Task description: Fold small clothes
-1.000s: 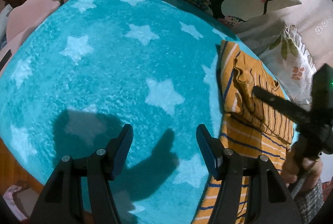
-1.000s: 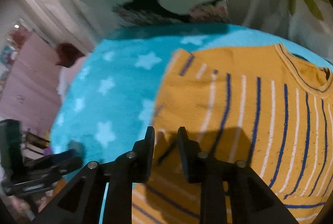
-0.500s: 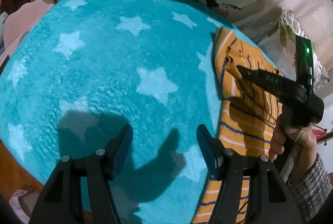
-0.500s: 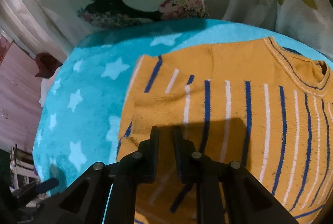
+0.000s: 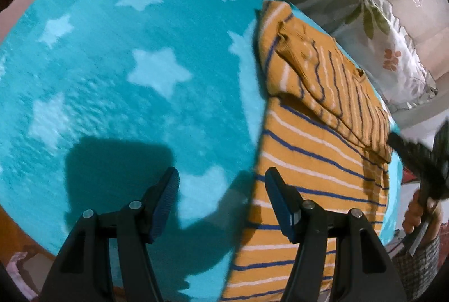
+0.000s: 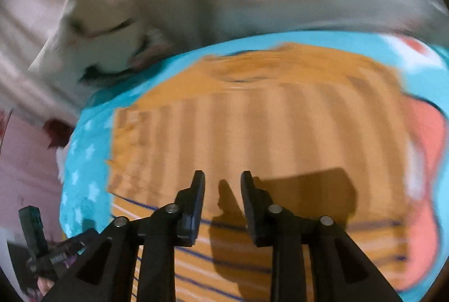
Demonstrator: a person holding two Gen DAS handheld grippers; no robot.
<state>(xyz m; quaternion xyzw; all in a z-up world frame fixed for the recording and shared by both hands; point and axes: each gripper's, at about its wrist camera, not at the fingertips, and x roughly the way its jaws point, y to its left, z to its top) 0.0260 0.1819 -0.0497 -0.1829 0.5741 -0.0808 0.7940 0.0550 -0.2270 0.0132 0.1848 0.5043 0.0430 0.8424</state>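
An orange sweater with blue and white stripes point(image 5: 314, 150) lies on a turquoise star blanket point(image 5: 118, 72), its left sleeve folded over the body. It also shows, blurred, in the right wrist view point(image 6: 252, 133). My left gripper point(image 5: 221, 189) is open and empty above the blanket, just left of the sweater's hem edge. My right gripper point(image 6: 221, 189) is open and empty above the sweater's lower body; it also shows at the right edge of the left wrist view point(image 5: 421, 159).
Patterned pillows point(image 5: 387, 55) lie behind the blanket. A pink-orange item point(image 6: 426, 175) lies to the right of the sweater. The blanket's near edge drops off at the lower left point(image 5: 25, 232). The right wrist view is motion-blurred.
My right gripper opened, let go of the folded sleeve and pulled back to the right, away from it. My left gripper edged closer to the sweater's hem.
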